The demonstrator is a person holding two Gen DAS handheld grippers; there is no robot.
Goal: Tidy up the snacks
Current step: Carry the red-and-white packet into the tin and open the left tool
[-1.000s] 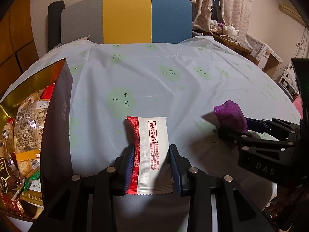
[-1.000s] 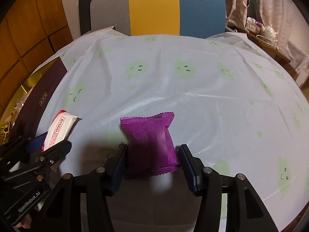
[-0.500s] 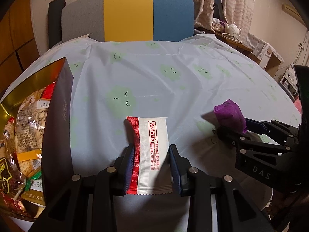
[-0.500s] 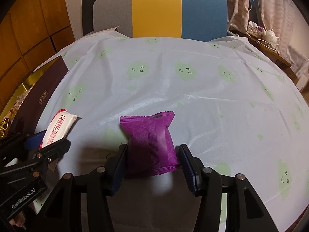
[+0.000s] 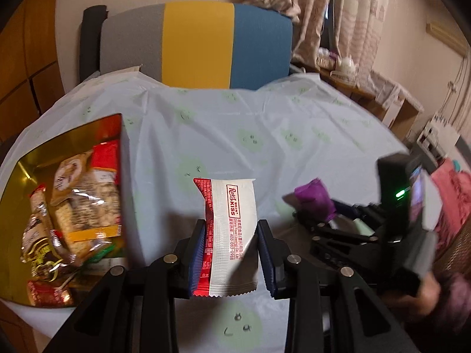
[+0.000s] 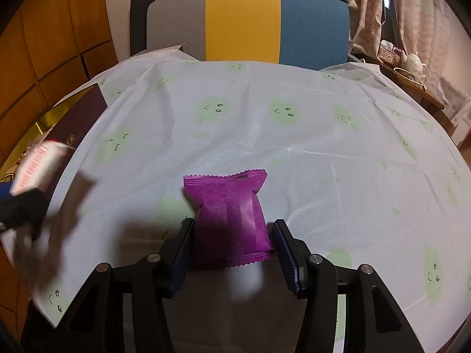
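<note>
My left gripper (image 5: pixel 231 245) is shut on a red-and-white snack packet (image 5: pixel 231 229) and holds it above the tablecloth, just right of the gold-lined snack box (image 5: pixel 35 161). My right gripper (image 6: pixel 232 245) is shut on a purple snack packet (image 6: pixel 231 214) above the table. In the left wrist view the right gripper and purple packet (image 5: pixel 315 198) show at the right. In the right wrist view the left gripper's packet (image 6: pixel 35 167) shows blurred at the left, beside the box's dark outer wall (image 6: pixel 79 117).
The box holds several wrapped snacks (image 5: pixel 76 206). A pale tablecloth with green faces (image 6: pixel 265 135) covers the table. A grey, yellow and blue chair (image 6: pixel 244 20) stands behind it. A side table with a teapot (image 6: pixel 415 61) is at the far right.
Both grippers have lifted with their packets. The left gripper has risen and now looks down into the box. The left gripper looks blurred from motion in the right wrist view.
</note>
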